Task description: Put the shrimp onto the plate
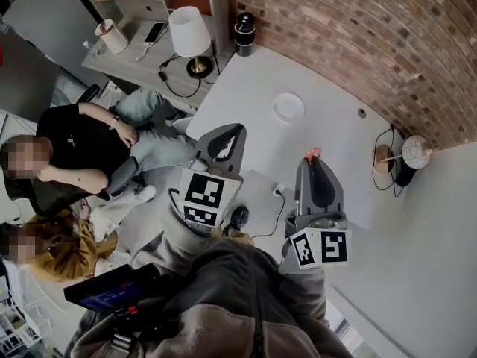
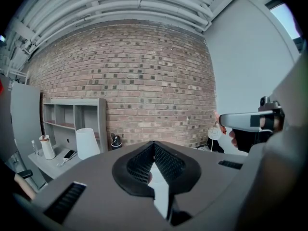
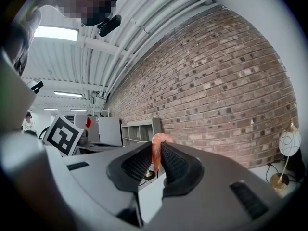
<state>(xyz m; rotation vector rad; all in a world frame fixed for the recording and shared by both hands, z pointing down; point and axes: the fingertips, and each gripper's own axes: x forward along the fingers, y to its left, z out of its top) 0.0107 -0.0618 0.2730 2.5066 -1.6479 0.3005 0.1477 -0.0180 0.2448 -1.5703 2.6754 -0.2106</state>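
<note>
A small orange-pink shrimp [image 3: 156, 150] is pinched between the jaws of my right gripper [image 3: 156, 159], which is shut on it. In the head view the shrimp [image 1: 313, 154] pokes out at the tip of the right gripper [image 1: 314, 159], raised above the white table [image 1: 246, 88]. The round white plate [image 1: 288, 107] lies on that table, farther away and slightly left of the shrimp. My left gripper [image 1: 229, 132] is held up left of the right one, shut with nothing between its jaws, as the left gripper view [image 2: 153, 159] shows.
A white lamp [image 1: 189, 36] and a phone [image 1: 154, 32] sit on a grey desk at the back left. A round globe lamp [image 1: 414, 152] stands at the table's right. Two seated people [image 1: 82, 155] are on the left. A brick wall [image 1: 358, 36] runs behind.
</note>
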